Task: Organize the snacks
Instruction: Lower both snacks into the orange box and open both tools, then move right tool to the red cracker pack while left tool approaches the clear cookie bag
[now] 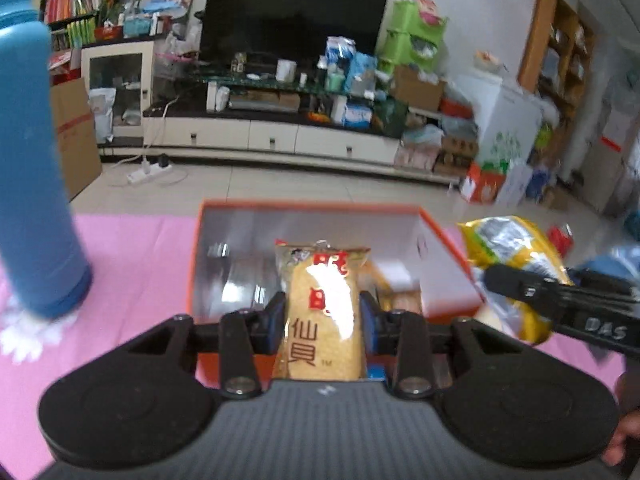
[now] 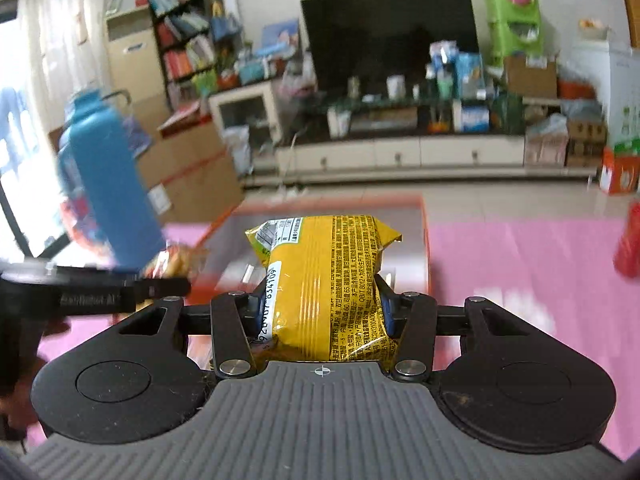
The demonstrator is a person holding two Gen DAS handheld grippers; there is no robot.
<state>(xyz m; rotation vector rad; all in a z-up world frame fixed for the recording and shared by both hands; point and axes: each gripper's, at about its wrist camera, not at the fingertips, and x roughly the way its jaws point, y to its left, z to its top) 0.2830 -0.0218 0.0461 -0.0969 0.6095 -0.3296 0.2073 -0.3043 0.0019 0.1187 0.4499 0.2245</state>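
Tan cracker pkt (image 1: pixel 322 312), red print; yellow pkt (image 2: pixel 328 280) crinkled

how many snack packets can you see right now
3, perhaps more hidden. A clear rice cracker packet in the left gripper over the orange cardboard box; a yellow foil snack bag in the right gripper; another cracker packet inside the box.

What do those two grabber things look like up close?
Both are black. The left gripper and right gripper each have blue pads, silver screws, round black discs and a ribbed grey body. White lettering runs along their sides. No cables show.
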